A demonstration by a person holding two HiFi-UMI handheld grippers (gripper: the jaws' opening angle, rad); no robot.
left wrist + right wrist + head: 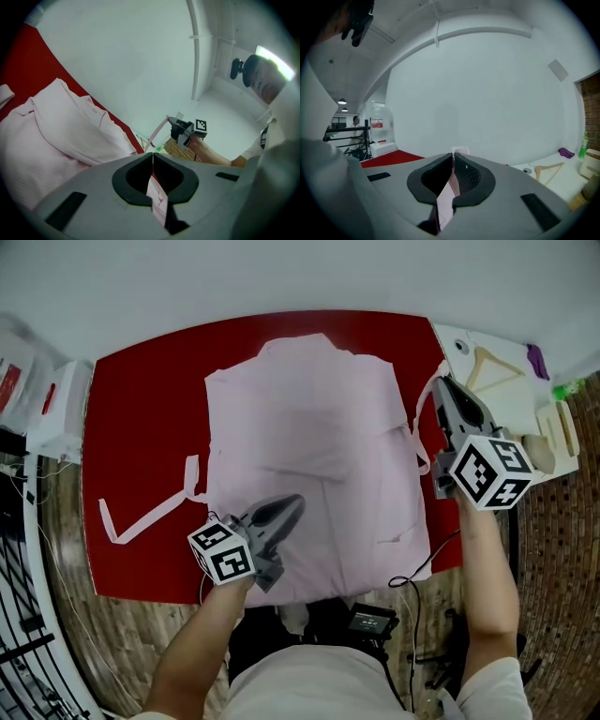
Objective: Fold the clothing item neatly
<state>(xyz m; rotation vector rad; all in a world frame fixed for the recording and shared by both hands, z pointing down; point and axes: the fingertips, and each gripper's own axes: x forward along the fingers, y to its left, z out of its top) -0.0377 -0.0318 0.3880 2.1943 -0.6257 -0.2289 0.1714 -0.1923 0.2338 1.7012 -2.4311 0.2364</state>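
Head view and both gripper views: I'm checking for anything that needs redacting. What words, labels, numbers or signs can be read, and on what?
No text is readable in any view.
Marker cubes: black-and-white square patterns, no letters.
Red labels on the white boxes: too blurred to read.
Red-and-white sign: too small to read.
Pink garment: no print seen.

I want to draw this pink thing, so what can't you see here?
- Head view: the left gripper covers the spot where it pinches the pink garment.
- Right gripper view: the right gripper hides the garment behind its own body, except a pinched pink strip.
- Head view: the purple thing at the right is too small to name.
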